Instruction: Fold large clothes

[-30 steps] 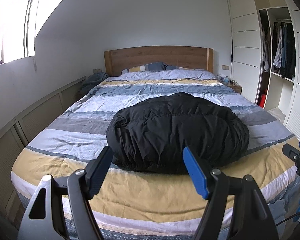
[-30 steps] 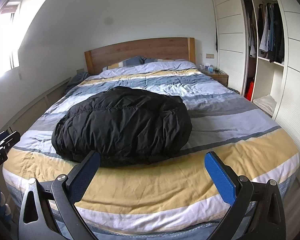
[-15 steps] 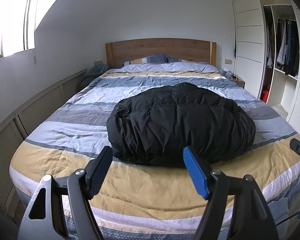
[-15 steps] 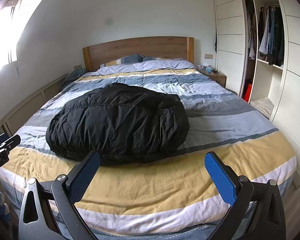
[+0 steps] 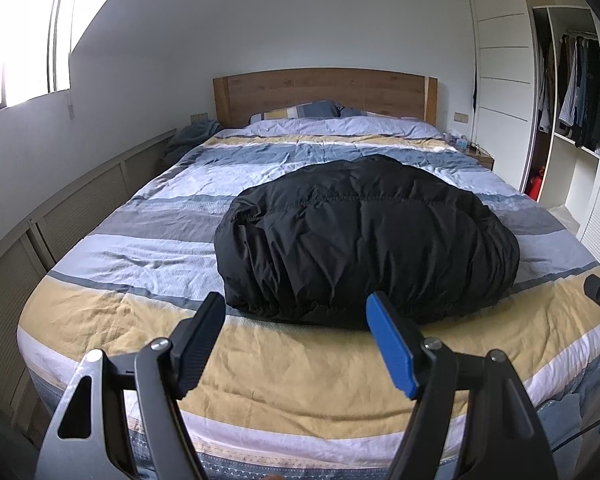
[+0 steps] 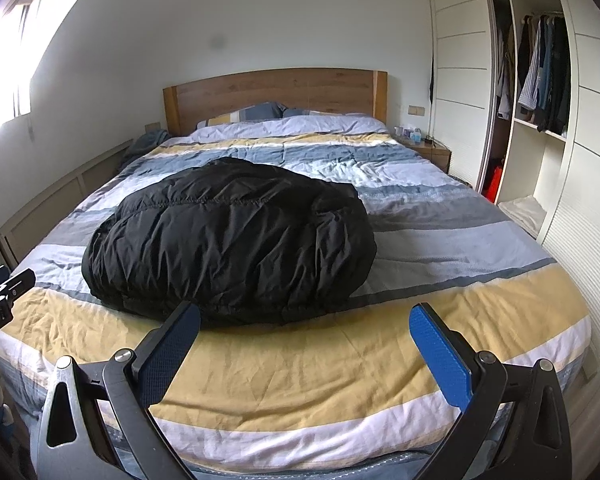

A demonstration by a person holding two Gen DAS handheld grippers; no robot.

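Striped bed holds black jacket beyond both grippers' empty, spread jaws.

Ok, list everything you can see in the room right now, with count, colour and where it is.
jacket: one, black, puffy, bundled on the bed's near half
bed: one, striped yellow, blue, grey, white cover, room centre
headboard: one, brown wood, far wall
pillows: at least two, blue and yellow, by headboard
nightstand: one, wood, small items on top, right of bed
wardrobe: one, white, open, hanging clothes inside
window: one, bright, left wall
left gripper: open, empty, short of jacket
right gripper: open, empty
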